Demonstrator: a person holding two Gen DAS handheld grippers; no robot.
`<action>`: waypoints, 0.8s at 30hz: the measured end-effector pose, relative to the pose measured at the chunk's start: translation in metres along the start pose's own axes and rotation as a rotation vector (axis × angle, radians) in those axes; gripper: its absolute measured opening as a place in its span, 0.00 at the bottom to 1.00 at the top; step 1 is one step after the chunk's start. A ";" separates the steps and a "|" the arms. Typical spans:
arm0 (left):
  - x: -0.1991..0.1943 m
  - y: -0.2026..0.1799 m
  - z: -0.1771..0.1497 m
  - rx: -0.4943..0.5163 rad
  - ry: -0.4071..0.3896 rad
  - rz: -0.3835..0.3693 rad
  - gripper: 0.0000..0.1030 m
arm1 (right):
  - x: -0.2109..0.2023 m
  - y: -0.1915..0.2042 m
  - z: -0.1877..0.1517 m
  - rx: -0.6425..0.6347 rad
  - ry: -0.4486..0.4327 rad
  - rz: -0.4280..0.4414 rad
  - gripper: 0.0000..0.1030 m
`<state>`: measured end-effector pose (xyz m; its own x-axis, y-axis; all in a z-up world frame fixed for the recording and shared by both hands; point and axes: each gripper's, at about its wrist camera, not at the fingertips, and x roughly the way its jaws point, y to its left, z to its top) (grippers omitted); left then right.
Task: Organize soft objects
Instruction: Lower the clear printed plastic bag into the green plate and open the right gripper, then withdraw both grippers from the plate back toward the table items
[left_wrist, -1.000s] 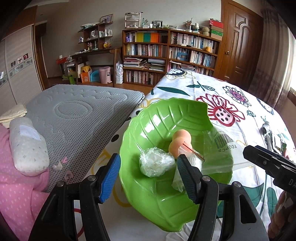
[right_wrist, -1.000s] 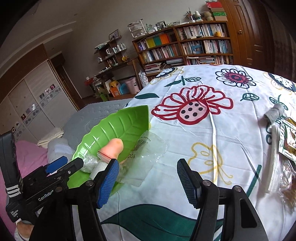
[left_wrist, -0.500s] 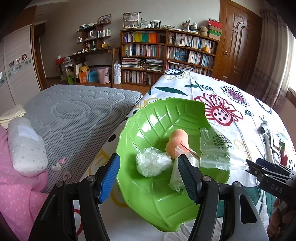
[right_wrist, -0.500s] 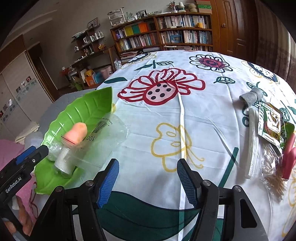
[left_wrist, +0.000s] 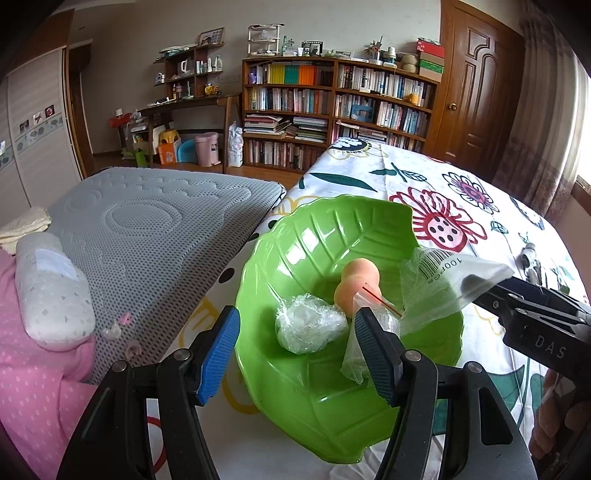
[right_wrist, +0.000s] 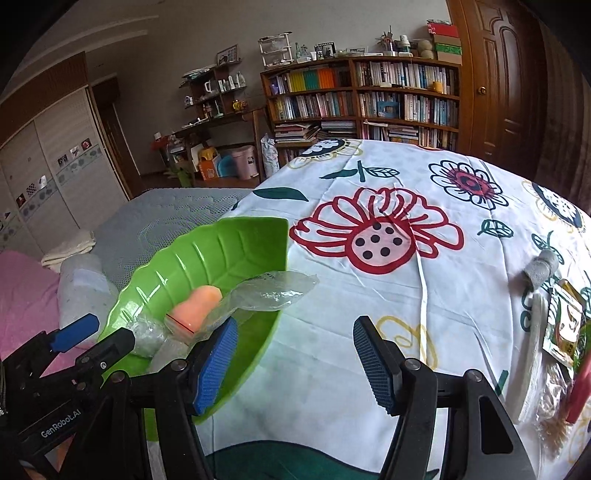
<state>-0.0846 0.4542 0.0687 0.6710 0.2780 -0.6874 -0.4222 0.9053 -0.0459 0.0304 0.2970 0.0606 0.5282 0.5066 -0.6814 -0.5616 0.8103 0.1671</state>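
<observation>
A peach-coloured gourd-shaped makeup sponge (left_wrist: 355, 282) sits in a glossy green leaf-shaped plastic dish (left_wrist: 306, 391) beside a crumpled ball of clear plastic wrap (left_wrist: 309, 328). A clear zip bag with a red seal line (left_wrist: 373, 325) lies against the sponge. Another clear plastic bag with a barcode and the print "100PCS" (left_wrist: 439, 284) drapes over the dish's right rim onto a white bedsheet printed with red flowers and green leaves (right_wrist: 369, 236).

The left tool (left_wrist: 297, 350) hovers over the dish's near side, its blue-padded fingers spread apart and holding nothing; its body reads "GenRobot.AI" in the right wrist view. The right tool (right_wrist: 291, 363), lettered "DAS", has its fingers apart and empty, the left one over the dish's right rim.

At the sheet's right edge lie a rolled grey cloth (right_wrist: 541, 271) and a green printed packet (right_wrist: 565, 325), its writing unreadable.
</observation>
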 end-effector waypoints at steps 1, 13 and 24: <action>0.000 0.001 0.000 -0.002 -0.001 0.000 0.64 | 0.002 0.003 0.003 -0.011 -0.005 0.005 0.67; -0.006 0.016 0.002 -0.031 -0.016 0.029 0.64 | 0.029 0.033 0.026 -0.112 -0.008 0.068 0.67; -0.011 0.020 0.002 -0.039 -0.023 0.038 0.64 | 0.032 0.032 0.018 -0.118 0.027 0.078 0.67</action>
<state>-0.0993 0.4702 0.0766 0.6676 0.3202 -0.6721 -0.4711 0.8807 -0.0484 0.0409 0.3448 0.0568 0.4636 0.5573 -0.6889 -0.6720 0.7278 0.1366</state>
